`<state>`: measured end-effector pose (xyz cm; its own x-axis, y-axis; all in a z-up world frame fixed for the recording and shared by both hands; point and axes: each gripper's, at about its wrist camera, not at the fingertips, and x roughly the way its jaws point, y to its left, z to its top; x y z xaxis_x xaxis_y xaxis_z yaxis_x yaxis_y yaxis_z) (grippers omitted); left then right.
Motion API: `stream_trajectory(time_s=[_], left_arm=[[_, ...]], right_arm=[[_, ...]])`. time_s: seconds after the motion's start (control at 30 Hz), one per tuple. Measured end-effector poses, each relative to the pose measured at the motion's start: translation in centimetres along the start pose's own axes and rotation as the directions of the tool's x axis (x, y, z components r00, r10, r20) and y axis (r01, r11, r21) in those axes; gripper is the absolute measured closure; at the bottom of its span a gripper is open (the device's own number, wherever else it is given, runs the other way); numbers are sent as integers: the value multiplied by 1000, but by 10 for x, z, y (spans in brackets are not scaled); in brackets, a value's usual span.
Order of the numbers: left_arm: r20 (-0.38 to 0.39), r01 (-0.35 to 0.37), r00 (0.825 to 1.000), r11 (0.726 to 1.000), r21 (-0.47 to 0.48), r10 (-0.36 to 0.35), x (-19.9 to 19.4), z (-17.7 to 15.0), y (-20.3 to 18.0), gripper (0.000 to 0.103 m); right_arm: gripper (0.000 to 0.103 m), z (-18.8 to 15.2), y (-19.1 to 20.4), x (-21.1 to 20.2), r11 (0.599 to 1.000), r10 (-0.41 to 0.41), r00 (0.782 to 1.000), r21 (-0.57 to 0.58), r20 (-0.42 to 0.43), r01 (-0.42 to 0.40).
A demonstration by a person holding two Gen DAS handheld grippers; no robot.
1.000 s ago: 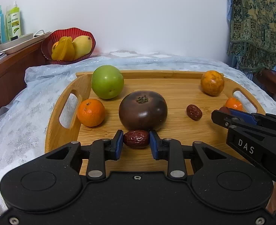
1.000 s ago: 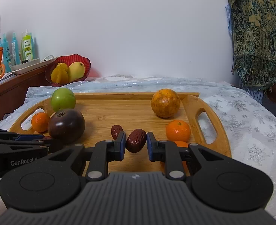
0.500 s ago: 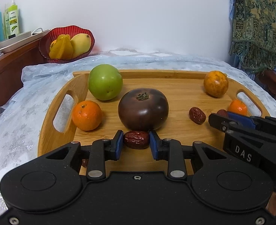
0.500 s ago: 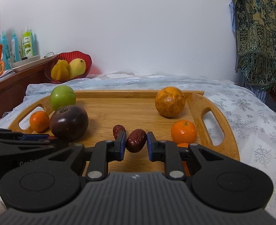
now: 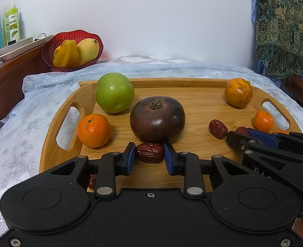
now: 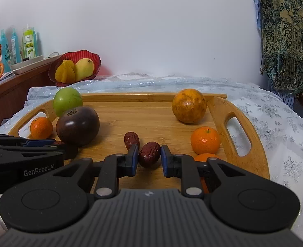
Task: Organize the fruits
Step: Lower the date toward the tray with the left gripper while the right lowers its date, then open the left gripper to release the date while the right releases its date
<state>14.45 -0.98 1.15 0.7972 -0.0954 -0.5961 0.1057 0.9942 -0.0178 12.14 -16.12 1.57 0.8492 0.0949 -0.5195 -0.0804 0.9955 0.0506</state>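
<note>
A wooden tray [image 5: 192, 96] holds a green apple [image 5: 114, 95], a dark purple tomato [image 5: 157, 119], small oranges [image 5: 94, 130], a mottled orange [image 5: 238, 95] and red dates. My left gripper [image 5: 150, 154] is shut on a red date [image 5: 150, 152] just in front of the tomato. My right gripper [image 6: 149, 154] is shut on another red date [image 6: 149, 154], low over the tray [image 6: 151, 111]. A third date [image 6: 131, 139] lies just beyond it. The right gripper also shows in the left wrist view [image 5: 244, 135].
A red bowl [image 5: 73, 39] with a starfruit and a mango stands at the back left on a wooden counter beside bottles [image 5: 11, 24]. A pale cloth [image 5: 27, 123] covers the table under the tray. A patterned shawl [image 5: 285, 26] hangs at the right.
Both grippers have kept their dates. The left gripper has sunk and shifted slightly right; the right gripper has drawn a little closer over the tray.
</note>
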Motion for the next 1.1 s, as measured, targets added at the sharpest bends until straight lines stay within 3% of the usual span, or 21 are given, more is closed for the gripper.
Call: stream_trajectory(time_s=[1.1], left_arm=[[-3,4,1000,1000,15,-4,-1,-1,-2,73]], right_arm=[[72,-1,1,1,1000,-2,1000,-6,-5,2]])
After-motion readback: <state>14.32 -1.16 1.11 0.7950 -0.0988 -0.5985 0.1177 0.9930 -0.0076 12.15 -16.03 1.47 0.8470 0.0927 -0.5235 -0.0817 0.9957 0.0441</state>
